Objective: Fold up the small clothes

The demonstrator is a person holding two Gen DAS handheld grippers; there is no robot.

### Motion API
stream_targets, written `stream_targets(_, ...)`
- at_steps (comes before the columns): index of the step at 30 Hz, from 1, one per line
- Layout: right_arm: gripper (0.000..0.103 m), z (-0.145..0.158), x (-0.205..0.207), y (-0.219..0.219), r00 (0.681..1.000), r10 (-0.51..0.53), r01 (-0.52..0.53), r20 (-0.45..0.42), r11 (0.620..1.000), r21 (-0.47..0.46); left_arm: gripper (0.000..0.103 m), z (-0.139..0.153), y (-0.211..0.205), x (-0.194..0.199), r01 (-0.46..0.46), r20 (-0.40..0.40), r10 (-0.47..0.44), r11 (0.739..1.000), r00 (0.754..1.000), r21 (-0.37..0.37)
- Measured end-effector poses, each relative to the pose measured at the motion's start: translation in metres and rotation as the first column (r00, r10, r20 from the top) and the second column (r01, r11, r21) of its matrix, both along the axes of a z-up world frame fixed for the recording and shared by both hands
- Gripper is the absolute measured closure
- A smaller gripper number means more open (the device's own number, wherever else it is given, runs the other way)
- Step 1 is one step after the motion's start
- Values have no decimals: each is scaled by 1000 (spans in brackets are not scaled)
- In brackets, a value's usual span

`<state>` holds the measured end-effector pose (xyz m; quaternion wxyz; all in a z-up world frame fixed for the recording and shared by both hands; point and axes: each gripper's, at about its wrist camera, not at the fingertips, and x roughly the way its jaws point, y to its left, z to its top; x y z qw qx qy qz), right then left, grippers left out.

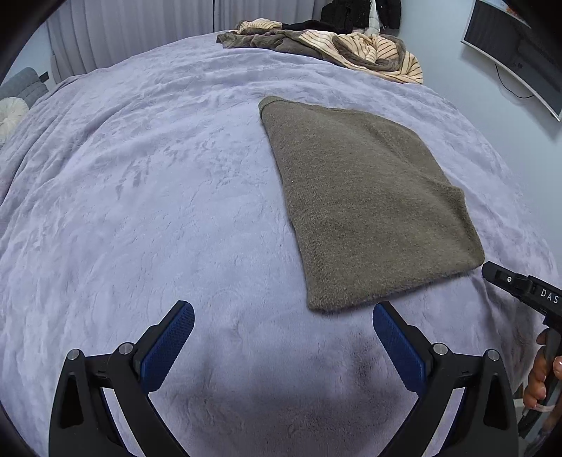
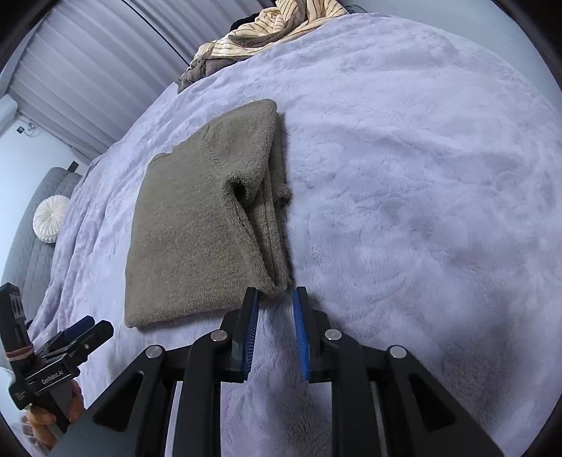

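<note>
An olive-brown knit sweater [image 1: 365,200] lies folded flat on the lilac blanket; it also shows in the right wrist view [image 2: 196,228] with a folded sleeve cuff on top. My left gripper [image 1: 282,314] is open wide and empty, just short of the sweater's near edge. My right gripper [image 2: 275,298] is open with a narrow gap, empty, its tips right at the sweater's near right corner. The right gripper's body shows in the left wrist view [image 1: 520,284]; the left gripper shows in the right wrist view [image 2: 80,334].
The lilac fleece blanket [image 1: 140,197] covers the bed. A pile of striped and brown clothes [image 1: 326,45] lies at the far edge, also in the right wrist view [image 2: 260,31]. A monitor [image 1: 516,52] hangs at right. A white round cushion [image 2: 51,218] sits on a grey sofa.
</note>
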<state>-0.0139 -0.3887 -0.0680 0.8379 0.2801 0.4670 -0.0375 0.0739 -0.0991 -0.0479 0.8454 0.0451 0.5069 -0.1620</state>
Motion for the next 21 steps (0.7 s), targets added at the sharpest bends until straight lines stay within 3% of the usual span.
stream_targets(6, 78, 26, -33, 1, 999, -28, 28, 17, 1000, -12, 1, 11, 9, -19, -5, 20, 6, 999, 1000, -51)
stream_targets(9, 63, 38, -46, 2, 999, -40, 41, 27, 999, -27, 1, 11, 9, -26, 2, 17, -1, 998, 1000, -66)
stream_targets(12, 62, 47, -53, 2, 998, -45, 48, 46, 998, -47, 1, 7, 5, -31, 16, 11, -16, 998, 1000, -59)
stream_targets(21, 62, 60, -24, -4, 998, -34, 38, 55, 997, -71, 1, 8, 4, -12, -3, 5, 3, 999, 1000, -36)
